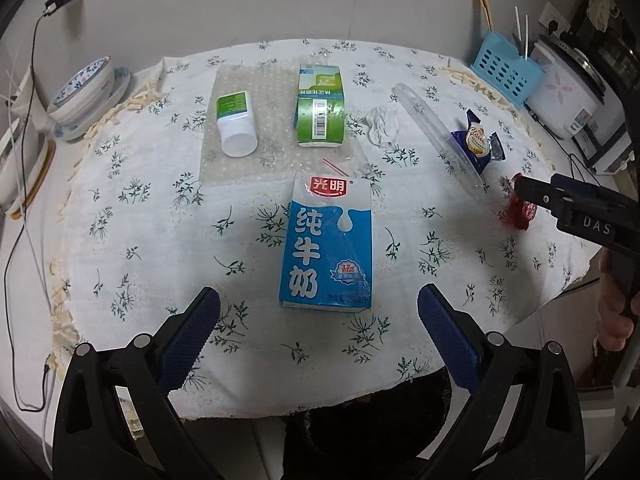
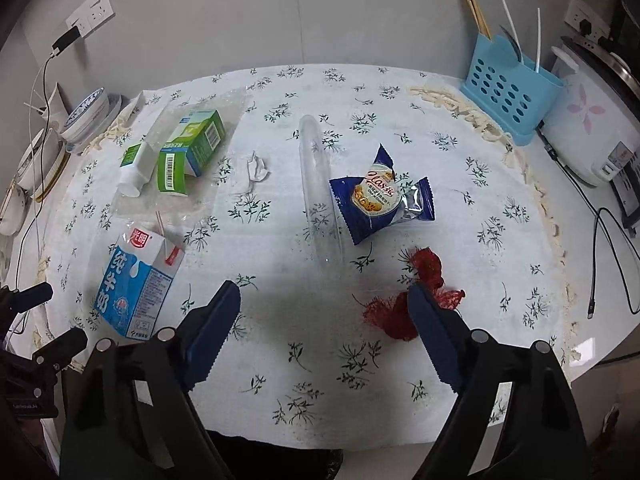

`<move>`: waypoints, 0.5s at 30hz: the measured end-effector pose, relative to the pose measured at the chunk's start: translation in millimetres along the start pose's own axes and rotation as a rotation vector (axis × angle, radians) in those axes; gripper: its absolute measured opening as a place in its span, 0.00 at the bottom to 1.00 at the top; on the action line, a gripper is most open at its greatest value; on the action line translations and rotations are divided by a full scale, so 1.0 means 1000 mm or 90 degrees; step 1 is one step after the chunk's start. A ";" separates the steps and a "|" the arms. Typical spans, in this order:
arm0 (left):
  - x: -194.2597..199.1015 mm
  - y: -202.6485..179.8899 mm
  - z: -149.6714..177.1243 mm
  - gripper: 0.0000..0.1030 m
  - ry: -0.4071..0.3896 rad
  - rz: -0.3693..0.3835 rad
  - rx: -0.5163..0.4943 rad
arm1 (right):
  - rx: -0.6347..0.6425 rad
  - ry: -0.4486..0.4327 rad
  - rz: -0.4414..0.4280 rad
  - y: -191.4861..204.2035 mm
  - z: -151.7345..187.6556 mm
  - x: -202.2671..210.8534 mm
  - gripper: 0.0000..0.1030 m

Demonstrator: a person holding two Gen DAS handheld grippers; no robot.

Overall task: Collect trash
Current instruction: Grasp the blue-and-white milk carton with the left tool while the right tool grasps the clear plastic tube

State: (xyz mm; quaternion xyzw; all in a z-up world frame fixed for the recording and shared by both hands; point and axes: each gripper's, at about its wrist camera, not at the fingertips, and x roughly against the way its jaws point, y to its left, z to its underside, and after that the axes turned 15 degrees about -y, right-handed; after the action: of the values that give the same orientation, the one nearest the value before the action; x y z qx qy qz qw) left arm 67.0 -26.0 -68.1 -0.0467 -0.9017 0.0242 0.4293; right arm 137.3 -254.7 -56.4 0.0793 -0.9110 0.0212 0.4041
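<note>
Two hand-held claws hover over a round counter (image 2: 320, 400) draped in a white, sprig-printed cloth and strewn with trash. The left claw (image 1: 318, 322) stands with its blue textured pads wide apart and empty, the blue-and-white milk carton (image 1: 326, 244) lying flat just ahead of the gap. The right claw (image 2: 324, 320) is also spread with nothing gripped; its right-hand pad overlaps a crumpled scrap of red mesh netting (image 2: 394, 314) at the near right of the cloth, though contact cannot be confirmed.

The carton looks empty and partly flattened: light, stiff at the folded edges, soft across the faces, and probably best pinched across its narrow sides. The netting is limp and open-weave, likely to snag on the pads rather than slip, so a bite into its bunched middle seems surest.

Farther back lie a blue foil snack wrapper (image 2: 382, 198), glossy and crinkly; a long clear plastic sleeve (image 2: 318, 184), slick and hard to see against the cloth; a wad of white tissue (image 2: 252, 174); a green cardboard box (image 2: 192, 148) and a white squeeze tube (image 2: 136, 168), both resting on a sheet of bubble wrap (image 1: 276, 148). All appear feather-light. A blue perforated utensil holder (image 2: 508, 92) and a white rice cooker (image 2: 588, 128) stand at the right edge, apparently not rubbish.
</note>
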 end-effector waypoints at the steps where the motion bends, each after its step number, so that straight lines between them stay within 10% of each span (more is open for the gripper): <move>1: -0.007 0.000 -0.001 0.94 0.008 0.001 0.000 | 0.000 0.006 -0.001 0.000 -0.001 -0.006 0.75; 15: -0.062 0.006 -0.012 0.92 0.062 0.002 -0.016 | -0.007 0.108 0.000 0.001 -0.027 -0.091 0.50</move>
State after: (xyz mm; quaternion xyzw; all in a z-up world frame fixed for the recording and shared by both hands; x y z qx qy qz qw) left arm 116.1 -26.5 -108.9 -0.0548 -0.8799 0.0116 0.4718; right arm 217.1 -239.8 -105.7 0.0748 -0.8738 0.0231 0.4800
